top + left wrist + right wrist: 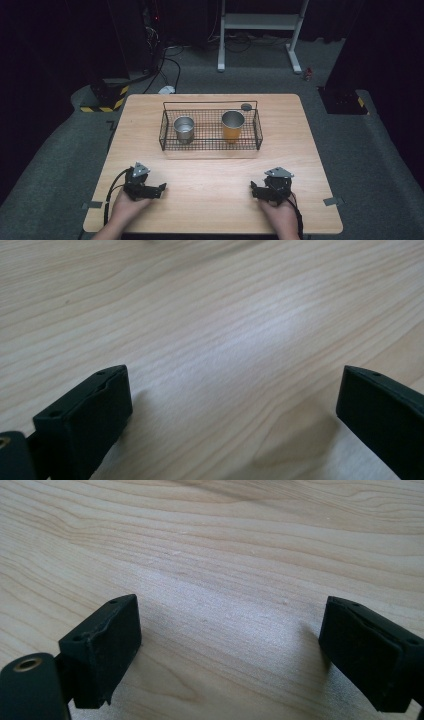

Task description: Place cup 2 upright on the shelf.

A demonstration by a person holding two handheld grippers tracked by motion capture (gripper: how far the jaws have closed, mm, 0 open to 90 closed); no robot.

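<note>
Toward the far edge of the light wooden table (210, 185) sits a black wire basket (210, 145), holding a short steel cup (184, 129) at its left and a taller orange cup with a metal rim (232, 126) at its right, both upright and apart. Near the front edge, the left claw (161, 189) and right claw (254, 191) rest spread, holding nothing. Grey carpet surrounds the table in a dark room.

Your table (210, 175) is pale wood, smooth and matt, with fine grain and a soft sheen. Your left gripper (230, 410) and right gripper (230, 645) look matt black plastic. The basket (210, 146) is thin black wire. The left cup (184, 128) is shiny bare metal; the right cup (232, 126) looks orange outside, metallic within.
</note>
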